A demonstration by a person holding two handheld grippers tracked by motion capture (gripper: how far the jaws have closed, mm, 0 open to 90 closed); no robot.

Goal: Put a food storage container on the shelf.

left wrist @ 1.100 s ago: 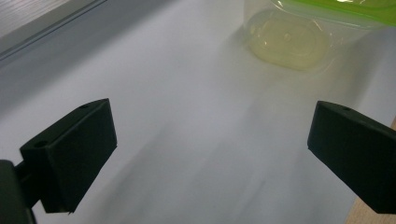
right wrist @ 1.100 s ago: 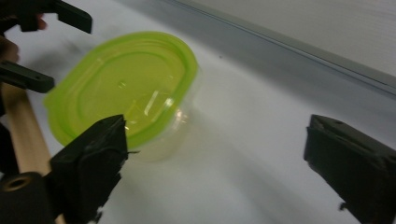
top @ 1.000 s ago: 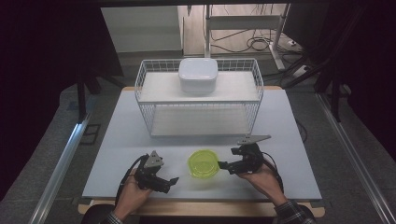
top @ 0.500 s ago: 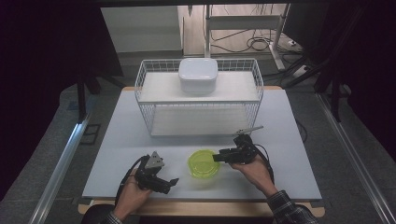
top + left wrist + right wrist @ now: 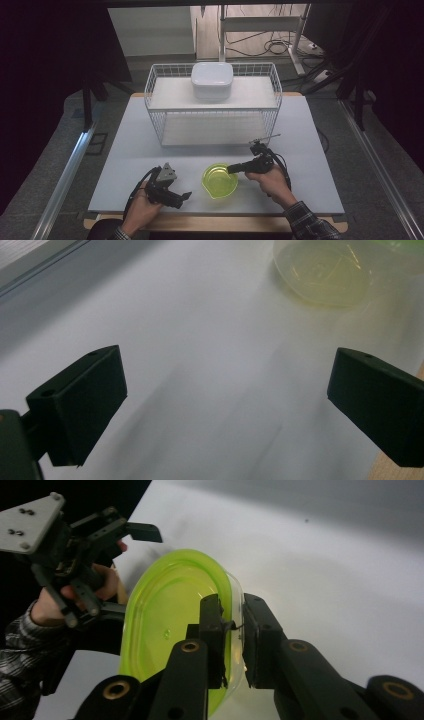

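A translucent yellow-green bowl [image 5: 219, 181] sits on the white table [image 5: 150, 145] near the front edge. My right gripper [image 5: 231, 169] comes at it from the right. In the right gripper view the right gripper [image 5: 236, 625] is shut on the bowl's [image 5: 170, 625] rim, one jaw inside and one outside. My left gripper [image 5: 184, 197] rests low at the front left, a short way left of the bowl. Its jaws stand wide open over bare table in the left gripper view [image 5: 225, 405], with the bowl [image 5: 325, 275] farther ahead.
A white wire basket rack [image 5: 155, 100] stands at the back of the table, with a white lidded container [image 5: 211, 80] on its upper shelf. Dark floor and metal rails flank the table on both sides.
My right hand has lifted and turned slightly away from the front edge while staying at the bowl's right rim. The left hand has stayed in place.
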